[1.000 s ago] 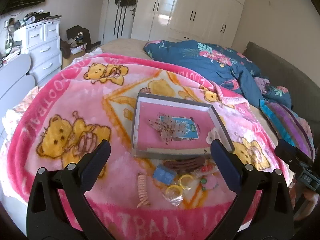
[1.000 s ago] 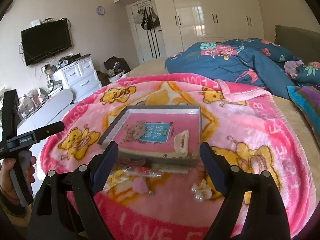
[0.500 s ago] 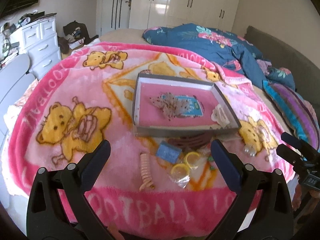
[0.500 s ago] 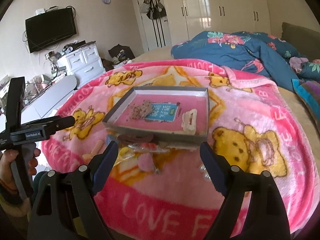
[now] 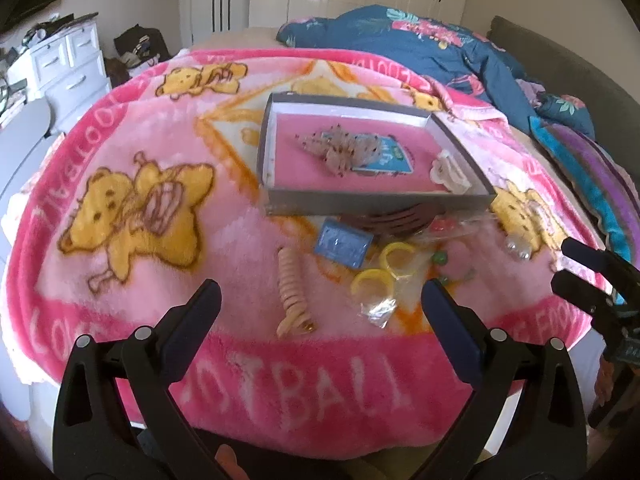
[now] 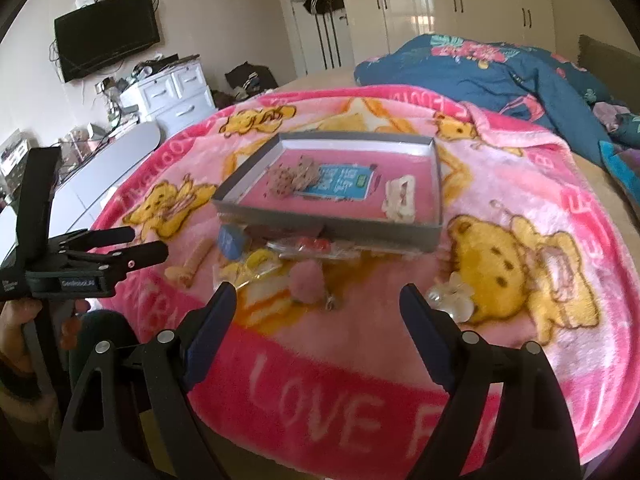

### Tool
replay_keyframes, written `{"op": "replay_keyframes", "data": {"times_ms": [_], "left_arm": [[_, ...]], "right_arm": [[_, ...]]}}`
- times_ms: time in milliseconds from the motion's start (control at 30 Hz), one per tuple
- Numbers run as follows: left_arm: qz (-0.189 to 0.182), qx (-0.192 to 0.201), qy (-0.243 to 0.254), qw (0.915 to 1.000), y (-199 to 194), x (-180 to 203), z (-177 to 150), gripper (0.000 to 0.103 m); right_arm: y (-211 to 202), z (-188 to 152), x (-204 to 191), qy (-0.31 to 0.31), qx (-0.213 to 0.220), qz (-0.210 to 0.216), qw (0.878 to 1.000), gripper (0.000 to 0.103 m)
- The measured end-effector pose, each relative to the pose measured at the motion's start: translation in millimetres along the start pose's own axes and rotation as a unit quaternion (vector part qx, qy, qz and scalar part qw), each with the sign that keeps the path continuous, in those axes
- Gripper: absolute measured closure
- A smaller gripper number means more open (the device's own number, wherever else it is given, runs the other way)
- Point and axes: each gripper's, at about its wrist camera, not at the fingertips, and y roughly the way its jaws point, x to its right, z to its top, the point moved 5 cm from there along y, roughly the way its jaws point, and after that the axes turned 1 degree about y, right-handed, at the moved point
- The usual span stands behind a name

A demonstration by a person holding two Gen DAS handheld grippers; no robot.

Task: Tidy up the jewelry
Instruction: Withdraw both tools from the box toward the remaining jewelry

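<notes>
A grey tray [image 5: 376, 200] [image 6: 332, 226] with a pink floor sits on the pink blanket and holds a beaded piece [image 5: 340, 148], a blue card [image 6: 340, 184] and a white piece [image 6: 398, 196]. In front of it lie a coiled peach band [image 5: 292, 284], a blue packet [image 5: 342, 242], yellow rings [image 5: 384, 268] in clear bags, a pink pompom [image 6: 308, 280] and a clear flower clip [image 6: 456, 294]. My left gripper [image 5: 320, 304] is open and empty above the blanket's near edge. My right gripper [image 6: 318, 308] is open and empty, just short of the pompom.
The pink bear blanket [image 5: 140, 200] covers the bed. A blue floral duvet [image 5: 420, 48] lies behind the tray. A white dresser [image 5: 68, 64] stands at the left, wardrobes at the back.
Both grippers have tilted downward and drawn closer to the loose items in front of the tray. Both stay open and empty.
</notes>
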Motion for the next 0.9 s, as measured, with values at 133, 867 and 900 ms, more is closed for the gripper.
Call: {"op": "replay_keyframes", "data": {"times_ms": [133, 867, 900], "left_arm": [[0.0, -0.007, 0.001, 1.0, 9, -3, 1, 0.009], [-0.038, -0.062, 0.056, 0.9958, 74, 9, 22, 0.043], [-0.041, -0.064, 0.055, 0.9957, 76, 9, 23, 0.043]], "right_arm": [[12, -6, -3, -0.002, -0.016, 0.006, 1.0, 0.02], [107, -13, 5, 0.001, -0.086, 0.014, 0.996, 0.039], [111, -11, 6, 0.003, -0.085, 0.014, 0.996, 0.043]]}}
